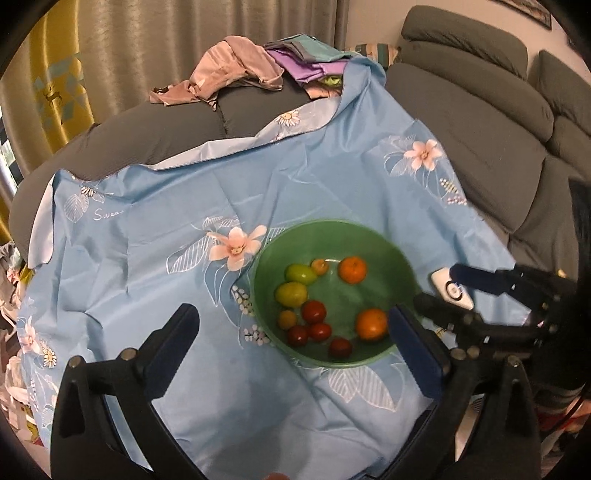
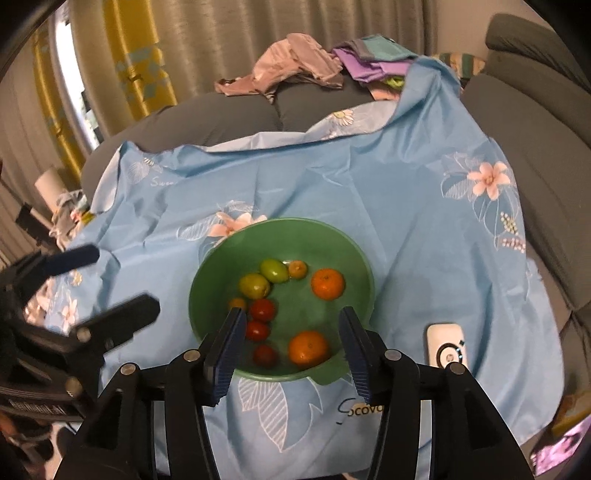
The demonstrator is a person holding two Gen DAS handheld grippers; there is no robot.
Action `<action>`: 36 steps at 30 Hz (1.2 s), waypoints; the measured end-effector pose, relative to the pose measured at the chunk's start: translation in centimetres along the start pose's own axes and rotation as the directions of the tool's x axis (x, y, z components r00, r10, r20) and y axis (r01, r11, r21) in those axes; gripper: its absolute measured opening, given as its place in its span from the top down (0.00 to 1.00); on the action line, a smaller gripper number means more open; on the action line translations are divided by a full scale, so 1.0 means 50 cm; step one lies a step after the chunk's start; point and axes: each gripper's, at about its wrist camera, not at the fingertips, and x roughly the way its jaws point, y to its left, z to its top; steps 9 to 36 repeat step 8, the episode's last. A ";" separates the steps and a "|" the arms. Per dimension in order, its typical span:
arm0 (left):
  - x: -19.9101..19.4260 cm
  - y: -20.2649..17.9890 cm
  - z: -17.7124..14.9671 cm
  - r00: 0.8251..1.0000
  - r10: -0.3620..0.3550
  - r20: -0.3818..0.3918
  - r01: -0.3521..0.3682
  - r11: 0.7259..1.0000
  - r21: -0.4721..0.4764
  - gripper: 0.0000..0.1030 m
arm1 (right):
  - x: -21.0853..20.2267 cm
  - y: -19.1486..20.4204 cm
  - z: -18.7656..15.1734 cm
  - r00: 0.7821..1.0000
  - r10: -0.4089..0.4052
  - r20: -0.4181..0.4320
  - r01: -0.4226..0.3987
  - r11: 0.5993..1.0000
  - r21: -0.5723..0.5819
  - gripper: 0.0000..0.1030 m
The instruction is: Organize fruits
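Blue floral cloth (image 2: pixel 369 192), green fruit bowl (image 2: pixel 354 254) just ahead of both empty, spread claws (image 2: pixel 291 354) (image 1: pixel 291 350).

grey sofa (image 1: pixel 461 122) carries a blue floral cloth (image 1: pixel 332 177), green bowl (image 1: pixel 369 230), white remote (image 2: pixel 445 345), crumpled clothes (image 1: pixel 236 70).

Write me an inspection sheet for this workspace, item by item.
Surface: blue flowered cloth spread over a grey sofa, wrinkled.
Job's things: green bowl holding two oranges, two green fruits, several red fruits and small yellow-orange ones.
Clutter: white device on the cloth beside the bowl; heap of clothes at the far edge.
Grippers: left gripper open, empty; right gripper open, empty, above the bowl's near side.
Cables: nothing seen.
Surroundings: curtains behind; odds and ends at the sides, unclear.
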 end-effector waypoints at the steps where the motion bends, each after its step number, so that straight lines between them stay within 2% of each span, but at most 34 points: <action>1: -0.005 0.001 0.005 1.000 -0.001 0.007 0.001 1.000 -0.007 0.01 | -0.004 0.002 -0.001 1.000 0.002 0.000 -0.002 1.000 -0.005 0.49; 6: -0.022 -0.009 0.019 0.997 0.071 0.035 -0.072 0.997 0.012 0.01 | -0.016 0.002 -0.001 1.000 -0.005 0.004 0.005 1.000 -0.008 0.49; 36: -0.024 -0.010 0.023 0.997 0.072 0.029 -0.073 0.997 0.018 0.01 | -0.019 -0.001 0.001 1.000 -0.008 0.006 0.008 1.000 -0.003 0.49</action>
